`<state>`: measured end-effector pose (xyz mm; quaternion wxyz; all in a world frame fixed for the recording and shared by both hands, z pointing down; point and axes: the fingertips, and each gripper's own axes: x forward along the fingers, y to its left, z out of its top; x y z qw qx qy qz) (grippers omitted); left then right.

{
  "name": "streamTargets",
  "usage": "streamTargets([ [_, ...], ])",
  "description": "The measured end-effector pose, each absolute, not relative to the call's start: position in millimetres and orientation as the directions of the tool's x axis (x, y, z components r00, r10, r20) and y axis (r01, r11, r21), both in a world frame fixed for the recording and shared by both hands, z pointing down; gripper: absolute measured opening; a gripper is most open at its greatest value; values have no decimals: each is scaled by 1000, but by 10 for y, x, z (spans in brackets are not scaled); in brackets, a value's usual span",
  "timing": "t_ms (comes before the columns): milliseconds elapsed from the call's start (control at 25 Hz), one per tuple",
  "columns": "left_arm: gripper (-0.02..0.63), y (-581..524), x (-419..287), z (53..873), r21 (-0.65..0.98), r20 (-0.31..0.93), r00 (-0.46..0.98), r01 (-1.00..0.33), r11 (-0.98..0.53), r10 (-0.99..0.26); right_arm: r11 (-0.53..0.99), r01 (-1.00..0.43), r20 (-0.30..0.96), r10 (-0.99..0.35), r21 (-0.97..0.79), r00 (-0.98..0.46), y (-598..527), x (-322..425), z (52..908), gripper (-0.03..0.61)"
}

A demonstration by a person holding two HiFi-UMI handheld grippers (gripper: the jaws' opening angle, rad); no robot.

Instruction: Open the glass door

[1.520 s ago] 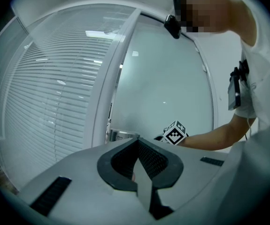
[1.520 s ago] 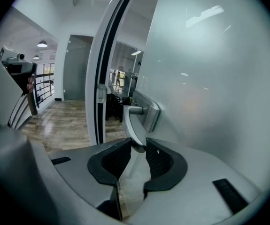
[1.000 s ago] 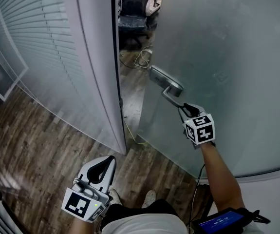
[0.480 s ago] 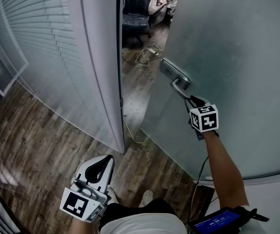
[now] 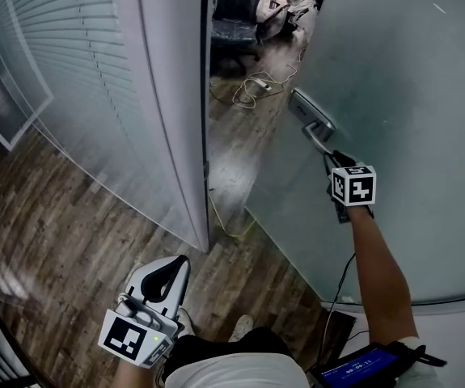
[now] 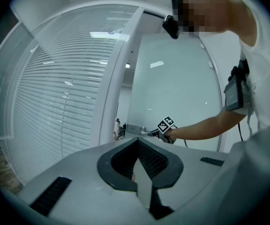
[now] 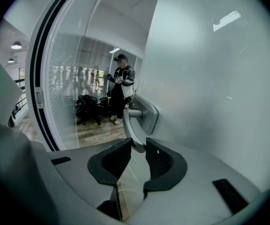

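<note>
- Wood-plank floor [image 5: 70, 208] runs under a glass partition [image 5: 62, 71] with white blinds, a white frame post [image 5: 175, 95] and the frosted glass door [image 5: 410, 95]. The door stands ajar, with its free edge well apart from the post.
- Head view: the door handle [image 5: 317, 132], a metal lever on a metal plate, sits near the door's free edge. The right claw [image 5: 333, 158] meets the end of the lever. Its marker cube [image 5: 353, 186] faces up, with the bare forearm behind it.
- Right gripper view settles the grip. The two pads stand partly apart with the lever's end between them, and each pad lies against the metal. The head view is too steep and too small to show this contact.
- Head view: the left claw [image 5: 179, 265] hangs low at the person's side above the floor, well apart from the door and the post.
- Left gripper view: this claw's jaws are pressed together at the tips, with nothing between them. Only this view shows the right arm from the side, stretched out to the handle, and the door rising to the ceiling.
- Head view only: through the gap, an office chair [image 5: 240, 10] and loose cables [image 5: 256, 87] on the floor. A yellow cable [image 5: 224, 221] lies at the foot of the post. A dark device [image 5: 365, 366] with a lit screen is strapped to the right arm.
- Right gripper view only: a person [image 7: 120, 88] stands beyond the door beside dark chairs [image 7: 88, 108].
</note>
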<state>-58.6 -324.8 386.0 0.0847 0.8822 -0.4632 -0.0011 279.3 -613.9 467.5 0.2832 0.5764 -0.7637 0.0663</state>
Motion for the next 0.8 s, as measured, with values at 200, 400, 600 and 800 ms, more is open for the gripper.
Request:
streamTargets([
  [200,0,-3251,-591,3903,149,89,556,-828,-541,-826,293,-931,505,-850,217,-150,-6280,2955,4687,95],
  [400,0,-3252,-650,3937,143,107,539,-840,-523,-836,277,-934,507,-852,225,-130,-6433,3069,4671,94],
  [600,0,-3212,-662,3984,140,119,531,-845,-516,-839,244,-933,489,-868,263,-89,-6505,3175,4675,92],
  [800,0,-3188,-662,4087,139,129,537,-842,-521,-834,241,-929,498,-864,281,-73,-6564,3187,4731,87],
])
